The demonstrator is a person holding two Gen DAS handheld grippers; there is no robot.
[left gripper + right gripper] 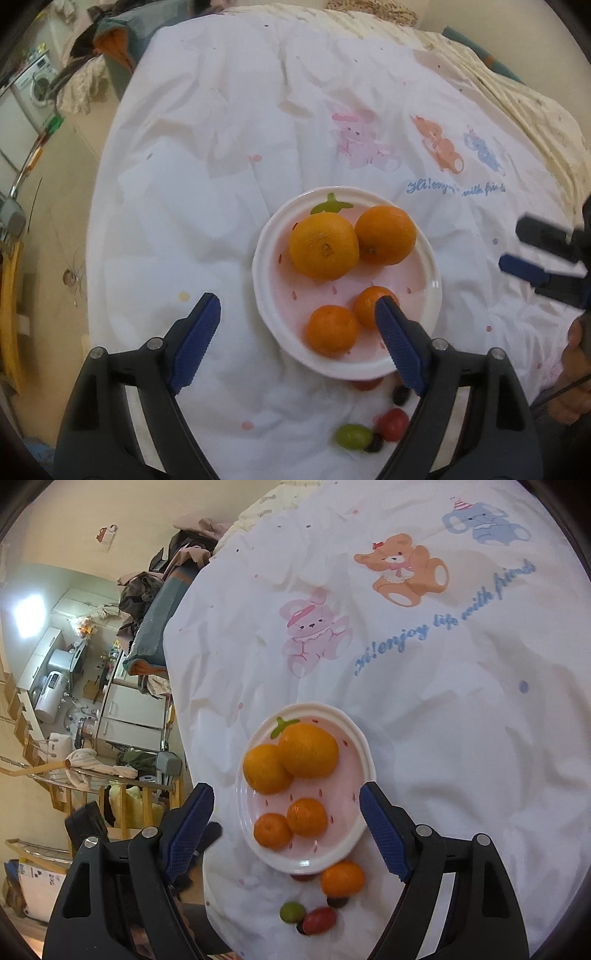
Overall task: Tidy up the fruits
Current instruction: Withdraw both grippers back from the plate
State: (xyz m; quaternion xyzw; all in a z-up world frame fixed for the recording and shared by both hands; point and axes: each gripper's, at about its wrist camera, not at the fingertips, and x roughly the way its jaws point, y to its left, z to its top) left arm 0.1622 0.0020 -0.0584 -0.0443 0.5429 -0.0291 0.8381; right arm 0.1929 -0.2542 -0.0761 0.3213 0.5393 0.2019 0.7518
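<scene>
Both grippers (297,325) (286,812) agape above plate (424,314) with 4 oranges (323,246)

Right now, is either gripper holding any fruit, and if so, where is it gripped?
Nothing is held. The left gripper and right gripper are both open above the plate, with no fruit between their fingers.

Support surface: bed with white printed sheet (424,709), wrinkled, filling center and right of frame; cartoon bears and blue script upper right. Directly on it: white-rimmed pink plate (360,746) at lower center. Just below the plate, loose on the sheet: one orange (342,878), green grape (291,912), red grape (320,920), dark grape (337,901).
</scene>
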